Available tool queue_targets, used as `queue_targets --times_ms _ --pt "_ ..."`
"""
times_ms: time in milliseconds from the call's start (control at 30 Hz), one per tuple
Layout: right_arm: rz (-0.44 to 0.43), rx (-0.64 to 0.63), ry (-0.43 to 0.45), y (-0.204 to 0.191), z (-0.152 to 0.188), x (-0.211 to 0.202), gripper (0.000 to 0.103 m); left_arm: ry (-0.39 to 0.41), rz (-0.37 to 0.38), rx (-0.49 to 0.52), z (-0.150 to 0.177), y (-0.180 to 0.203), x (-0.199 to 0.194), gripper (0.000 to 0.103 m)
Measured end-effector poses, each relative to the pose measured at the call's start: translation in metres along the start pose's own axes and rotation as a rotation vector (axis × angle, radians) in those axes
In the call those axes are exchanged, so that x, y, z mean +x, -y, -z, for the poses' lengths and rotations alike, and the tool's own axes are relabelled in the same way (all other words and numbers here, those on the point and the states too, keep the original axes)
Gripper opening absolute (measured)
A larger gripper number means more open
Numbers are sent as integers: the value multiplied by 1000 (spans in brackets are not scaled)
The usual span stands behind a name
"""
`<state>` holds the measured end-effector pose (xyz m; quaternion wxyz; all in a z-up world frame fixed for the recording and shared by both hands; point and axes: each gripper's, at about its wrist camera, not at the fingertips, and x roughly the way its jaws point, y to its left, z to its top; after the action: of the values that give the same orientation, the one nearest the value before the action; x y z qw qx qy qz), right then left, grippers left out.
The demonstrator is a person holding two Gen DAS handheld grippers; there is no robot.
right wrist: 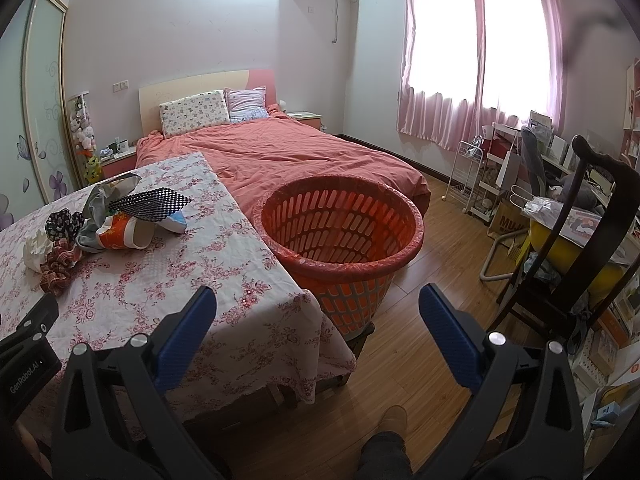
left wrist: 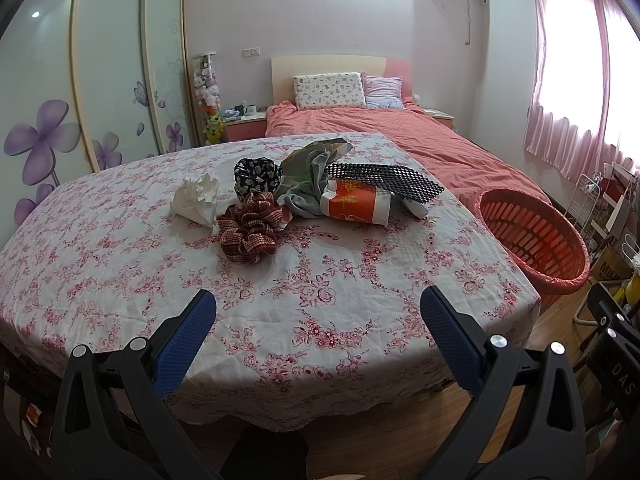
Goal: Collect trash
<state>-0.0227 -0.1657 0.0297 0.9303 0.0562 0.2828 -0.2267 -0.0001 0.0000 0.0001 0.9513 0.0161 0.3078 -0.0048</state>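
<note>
A pile lies on the floral-clothed table [left wrist: 120, 272]: a crumpled white tissue [left wrist: 196, 199], a red plaid scrunchie [left wrist: 250, 227], a black floral scrunchie [left wrist: 256, 174], grey cloth [left wrist: 310, 188], an orange-and-white wrapper [left wrist: 354, 203] and a black mesh sheet [left wrist: 384, 180]. An orange basket [left wrist: 532, 236] stands off the table's right side; the right wrist view shows it empty [right wrist: 340, 228]. My left gripper [left wrist: 318, 312] is open and empty over the table's near part. My right gripper [right wrist: 318, 312] is open and empty, near the table's corner and the basket. The pile also shows in the right wrist view [right wrist: 116, 220].
A bed with a coral cover [right wrist: 288, 156] lies beyond the table. A dark wooden chair [right wrist: 592, 232], a white wire rack [right wrist: 472, 176] and cluttered shelves stand at the right. A wardrobe with flower prints [left wrist: 80, 80] lines the left wall. My leg and shoe [right wrist: 392, 432] show below.
</note>
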Motion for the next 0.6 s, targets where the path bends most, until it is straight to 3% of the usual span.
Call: queue_targets --times_ms 600 --pt "-1 2 -1 0 1 1 99 -1 0 0 0 0 0 101"
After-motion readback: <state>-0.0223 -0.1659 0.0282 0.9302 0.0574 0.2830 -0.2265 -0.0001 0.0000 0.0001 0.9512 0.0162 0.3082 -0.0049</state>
